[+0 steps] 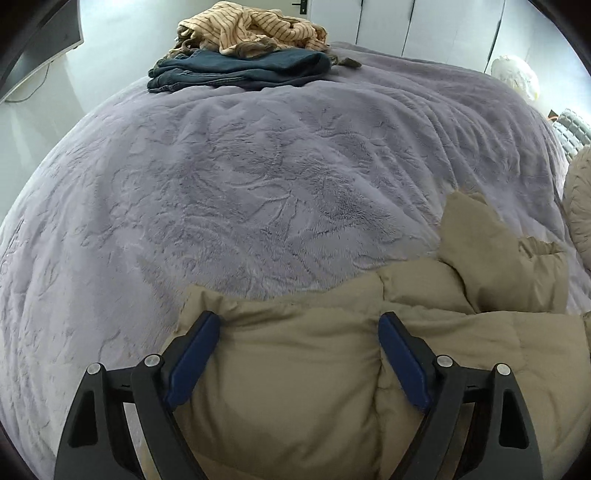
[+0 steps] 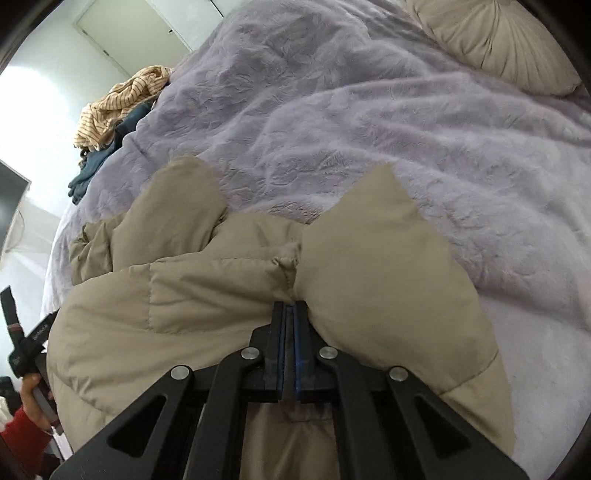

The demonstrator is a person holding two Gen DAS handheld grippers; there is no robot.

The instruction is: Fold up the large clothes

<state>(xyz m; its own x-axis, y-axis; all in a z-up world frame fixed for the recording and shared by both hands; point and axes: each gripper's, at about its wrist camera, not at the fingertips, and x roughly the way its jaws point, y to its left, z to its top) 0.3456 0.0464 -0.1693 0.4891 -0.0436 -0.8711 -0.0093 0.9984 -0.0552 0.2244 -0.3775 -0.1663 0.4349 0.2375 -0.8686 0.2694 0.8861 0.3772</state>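
Note:
A tan puffer jacket (image 1: 303, 369) lies bunched at the near edge of a bed with a lilac plush cover (image 1: 240, 184). My left gripper (image 1: 299, 325) is open, its blue-padded fingers (image 1: 192, 362) standing wide apart on either side of a puffy fold of the jacket. In the right wrist view the jacket (image 2: 369, 266) spreads across the near bed cover (image 2: 406, 110). My right gripper (image 2: 290, 306) is shut on a seam of the jacket, with cloth pinched between the pads.
A pile of folded dark blue clothes (image 1: 236, 68) with a crumpled striped beige garment (image 1: 251, 26) on top sits at the bed's far edge. A round beige cushion (image 2: 495, 40) lies at the bed's right. White wardrobe doors (image 1: 424, 26) stand behind.

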